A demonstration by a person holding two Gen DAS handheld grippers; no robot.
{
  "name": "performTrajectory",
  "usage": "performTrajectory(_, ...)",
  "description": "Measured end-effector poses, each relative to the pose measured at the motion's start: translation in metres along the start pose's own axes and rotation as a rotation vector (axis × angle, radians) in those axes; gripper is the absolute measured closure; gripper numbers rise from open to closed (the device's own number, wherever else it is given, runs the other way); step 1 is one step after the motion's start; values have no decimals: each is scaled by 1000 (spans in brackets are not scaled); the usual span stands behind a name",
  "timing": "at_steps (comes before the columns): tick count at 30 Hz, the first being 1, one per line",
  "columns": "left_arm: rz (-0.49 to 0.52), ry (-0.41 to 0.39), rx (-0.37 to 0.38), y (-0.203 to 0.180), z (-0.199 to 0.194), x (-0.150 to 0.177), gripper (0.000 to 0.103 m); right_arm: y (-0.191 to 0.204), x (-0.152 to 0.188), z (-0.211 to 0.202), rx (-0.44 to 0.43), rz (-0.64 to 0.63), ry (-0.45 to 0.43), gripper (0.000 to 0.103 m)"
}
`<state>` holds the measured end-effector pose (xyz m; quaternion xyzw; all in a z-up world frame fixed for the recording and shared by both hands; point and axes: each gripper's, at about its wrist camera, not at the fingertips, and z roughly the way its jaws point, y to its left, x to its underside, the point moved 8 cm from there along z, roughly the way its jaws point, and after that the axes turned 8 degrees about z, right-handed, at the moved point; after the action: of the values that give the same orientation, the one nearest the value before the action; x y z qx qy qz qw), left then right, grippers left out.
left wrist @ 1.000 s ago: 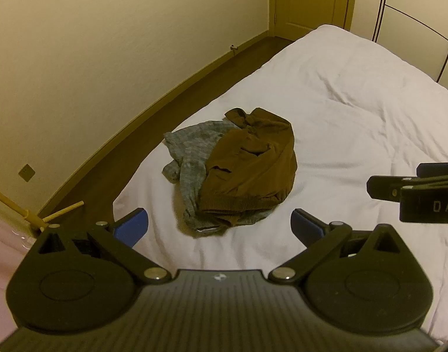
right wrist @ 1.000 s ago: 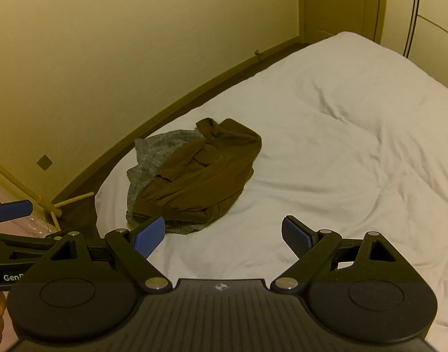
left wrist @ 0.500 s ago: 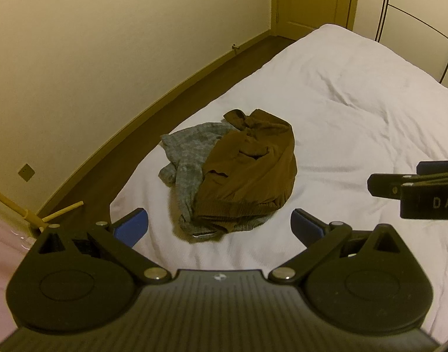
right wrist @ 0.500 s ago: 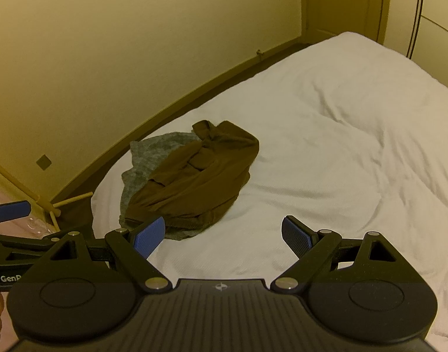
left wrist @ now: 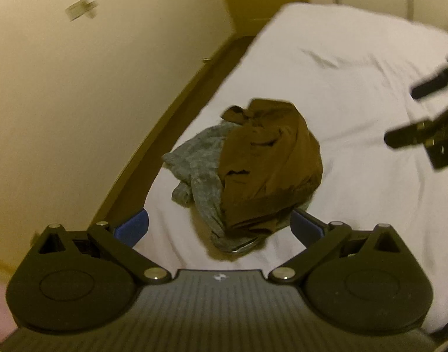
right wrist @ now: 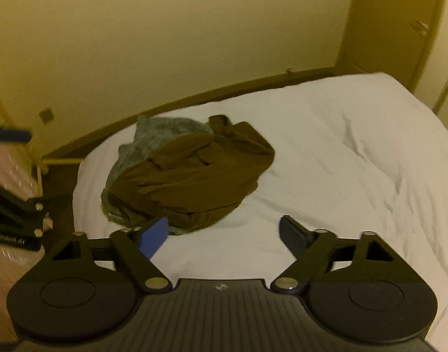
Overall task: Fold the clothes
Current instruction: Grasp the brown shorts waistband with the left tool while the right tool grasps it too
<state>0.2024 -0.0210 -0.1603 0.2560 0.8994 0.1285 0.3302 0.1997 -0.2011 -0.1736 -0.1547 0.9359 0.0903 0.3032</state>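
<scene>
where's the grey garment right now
The grey garment lies on the white bed near its wall-side edge, partly under the brown jacket, sticking out on the jacket's wall side in both views.

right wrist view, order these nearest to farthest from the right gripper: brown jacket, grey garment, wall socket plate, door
From the right gripper:
1. brown jacket, just ahead on the bed, slightly left.
2. grey garment, behind and under the jacket, toward the wall.
3. wall socket plate, low on the wall, far left.
4. door, far right corner.
</scene>
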Motion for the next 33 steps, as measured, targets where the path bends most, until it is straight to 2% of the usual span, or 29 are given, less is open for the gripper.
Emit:
performTrajectory(4,132,-30,83,-4,29,8,5,25,1,29,-38,-91,31,36)
performTrajectory(10,309,-71,230,-10,74,17,22,83,-3,86,-52,-249,98,40)
performTrajectory(13,463,-109,251,-21,95,25,25,103,3,121,-24,-400,126,40)
performTrajectory(15,559,-145,271,-29,108,30,37,113,11,140,2,-526,137,37)
performTrajectory(16,591,-158,287,-32,115,32,40,116,15,149,14,-594,139,36)
performTrajectory(17,606,-160,305,-34,121,34,49,119,19,156,26,-649,137,34)
performTrajectory(18,607,-156,326,-34,128,34,60,120,22,162,37,-700,139,34)
performTrajectory(20,569,-141,375,-29,138,31,75,119,27,174,43,-761,151,34)
performTrajectory(23,444,-163,420,-10,137,14,79,112,22,183,52,-765,161,38)
performTrajectory(26,346,-207,444,10,131,-9,79,104,3,182,48,-694,143,41)
performTrajectory(29,321,-226,441,17,132,-22,79,95,-19,179,32,-611,121,55)
performTrajectory(30,312,-223,435,18,134,-24,77,92,-24,180,29,-591,119,69)
performTrajectory(31,299,-217,425,19,137,-26,75,90,-31,179,22,-563,122,78)
performTrajectory(32,280,-211,418,19,137,-27,67,86,-38,179,16,-516,125,90)
performTrajectory(33,261,-205,410,20,138,-27,59,82,-45,178,15,-477,122,92)
